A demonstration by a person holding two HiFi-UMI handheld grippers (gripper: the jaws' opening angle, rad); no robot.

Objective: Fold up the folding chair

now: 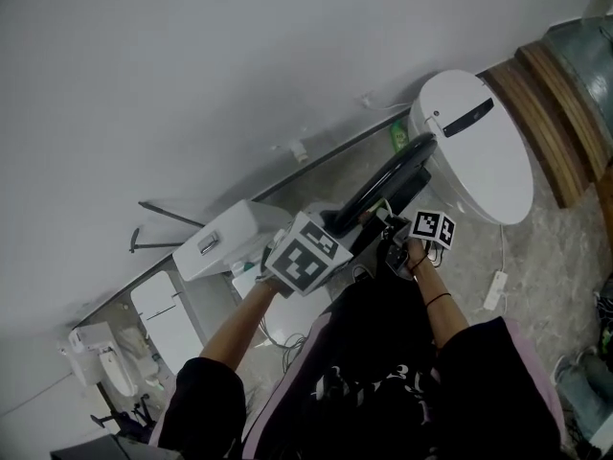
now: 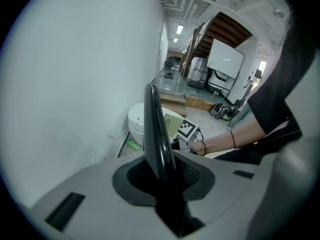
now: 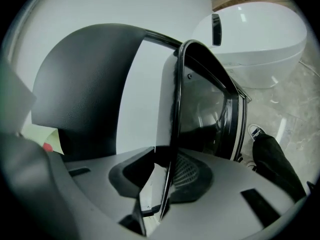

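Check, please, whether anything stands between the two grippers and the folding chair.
Nothing visible does. The left gripper and the right gripper are both closed directly on the thin black edge of the folding chair, so there is no gap where anything could stand.

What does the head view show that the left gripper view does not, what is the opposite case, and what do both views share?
Only the head view: the white box and the power strip. Only the left gripper view: the whiteboard, the ceiling lights, and the left tongs closed on the black chair. Both: that chair, the white oval board and the wristband.
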